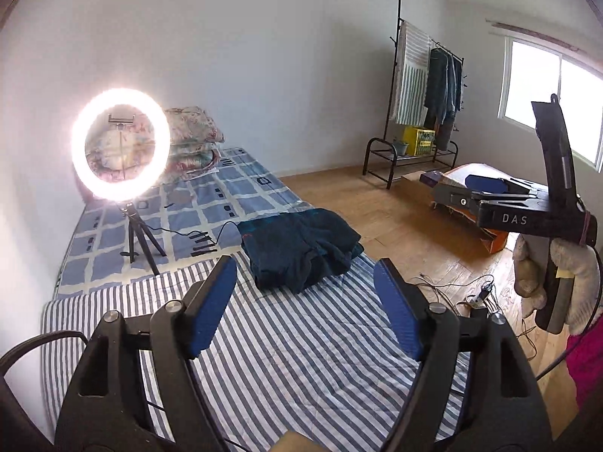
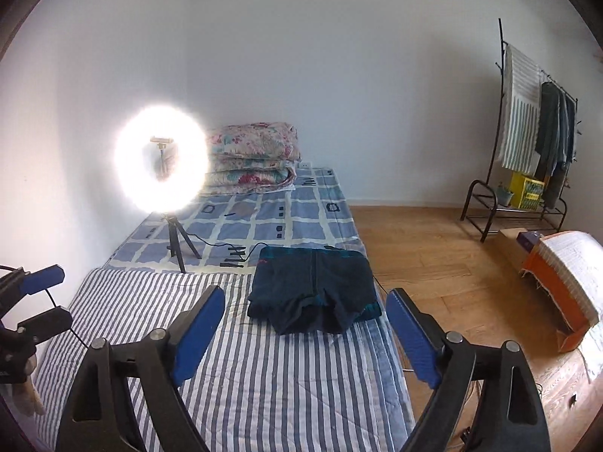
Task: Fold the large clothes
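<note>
Two grippers hang above the near end of the bed, and neither holds anything. The left gripper [image 1: 305, 309] has its blue fingers [image 1: 215, 301] spread wide with only striped sheet [image 1: 301, 358] showing between them; the right gripper [image 2: 305, 335] is spread just as wide and equally empty.

The dark garment [image 2: 314, 288] lies folded in a compact bundle on the bed, at about 12 o'clock from the right gripper and well clear of both. It sits where the striped sheet meets the checked cover [image 2: 264, 222], close to the bed's floor-side edge.

The fold looks done, so the risks lie in what follows. In the left wrist view the near layers of the bundle look loose and rumpled, so a careless nudge or a one-sided pickup could spill them open. Being so close to the edge, a push toward 3 o'clock could tip it onto the wooden floor [image 2: 433, 248].

A black cable [image 2: 241, 250] runs across the cover from the ring light [image 2: 162, 160] toward the garment's far corner. A finger catching it during a reach could drag the tripod over; its feet rest on soft bedding, so it probably is not steady.
</note>
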